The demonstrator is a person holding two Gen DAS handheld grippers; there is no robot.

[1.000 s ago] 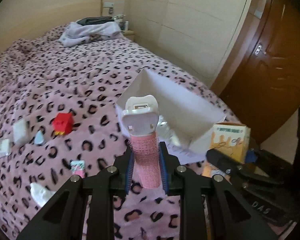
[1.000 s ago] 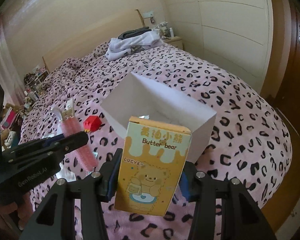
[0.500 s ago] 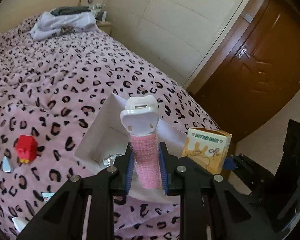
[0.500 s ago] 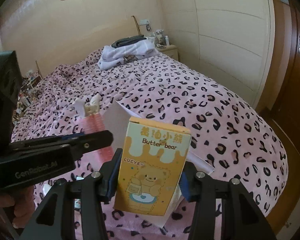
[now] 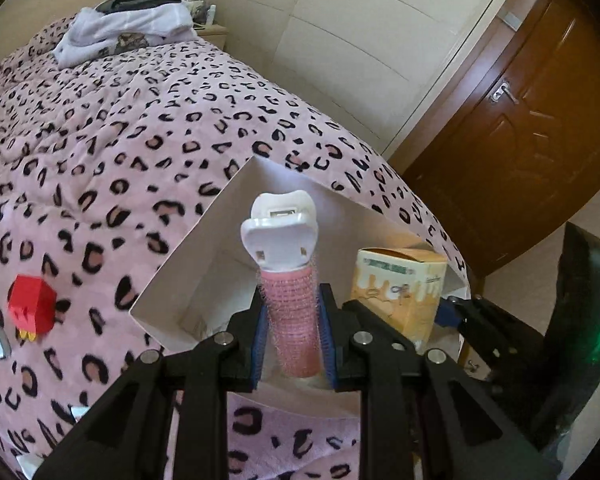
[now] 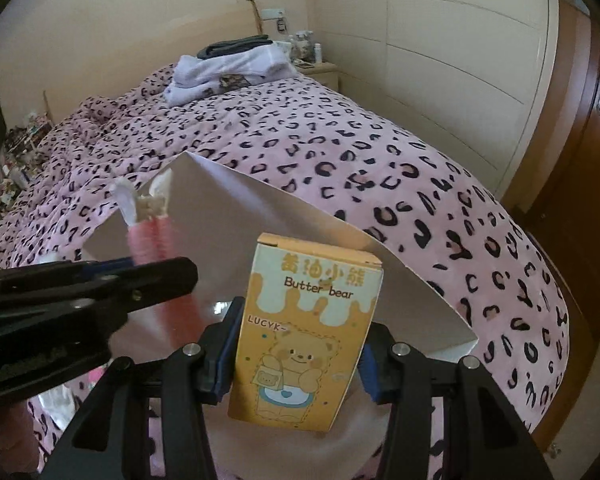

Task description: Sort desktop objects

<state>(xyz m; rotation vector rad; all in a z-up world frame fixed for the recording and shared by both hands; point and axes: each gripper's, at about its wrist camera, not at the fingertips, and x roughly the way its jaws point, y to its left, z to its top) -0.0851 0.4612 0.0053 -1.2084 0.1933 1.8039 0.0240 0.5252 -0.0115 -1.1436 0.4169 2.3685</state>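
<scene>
The pink hair roller (image 5: 293, 312) stands clamped in the left gripper (image 5: 293, 334) fingers, over the open white box (image 5: 180, 272) on the bed (image 5: 140, 120); beside it the right gripper (image 6: 296, 354) grips the Butter bear carton (image 6: 306, 332). Release each low inside the box, one at a time, avoiding a collision.
</scene>
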